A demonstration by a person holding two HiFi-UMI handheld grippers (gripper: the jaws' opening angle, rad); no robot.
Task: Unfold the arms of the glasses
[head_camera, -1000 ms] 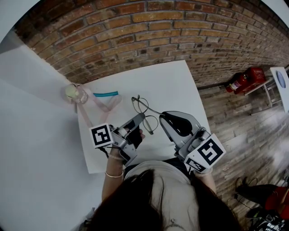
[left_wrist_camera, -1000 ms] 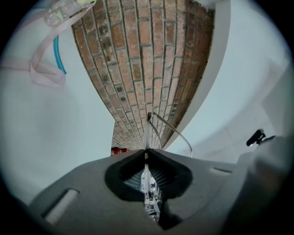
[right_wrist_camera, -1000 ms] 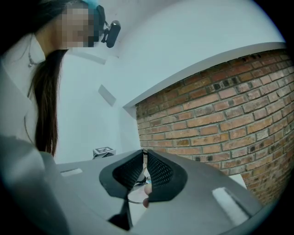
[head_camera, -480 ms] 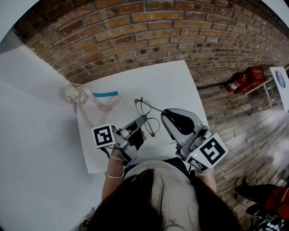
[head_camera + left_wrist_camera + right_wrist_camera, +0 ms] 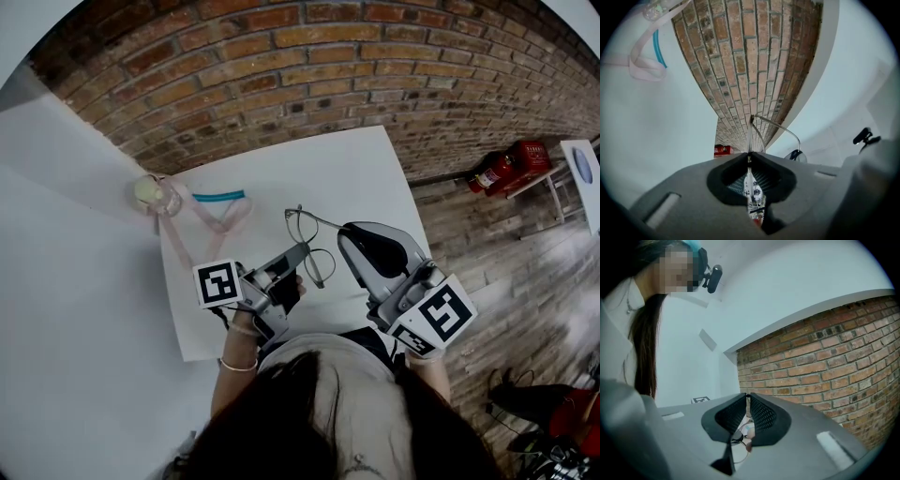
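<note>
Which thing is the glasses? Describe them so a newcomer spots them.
On the white table against the brick wall, look at its near edge, between the two tongs. The glasses are the thin round-lensed wire frame there, the left tongs shut on the frame and the right tongs on one arm. Unlike the pink strap at the table's left, they are dark metal.

Indoor premises, of studio or workroom character rather than domestic; the exact use cannot be fixed. Noted: an exposed brick wall (image 5: 281, 56) in red-brown courses, bare of fittings, with a plain white surface (image 5: 787, 282) above it; a wood-plank floor (image 5: 506, 272); a plain white table (image 5: 347, 169) set against the brick. A red fire extinguisher (image 5: 487, 176) and a red box (image 5: 527, 157) sit on the floor at the foot of the wall, beside a white metal-framed stand (image 5: 562, 187).
</note>
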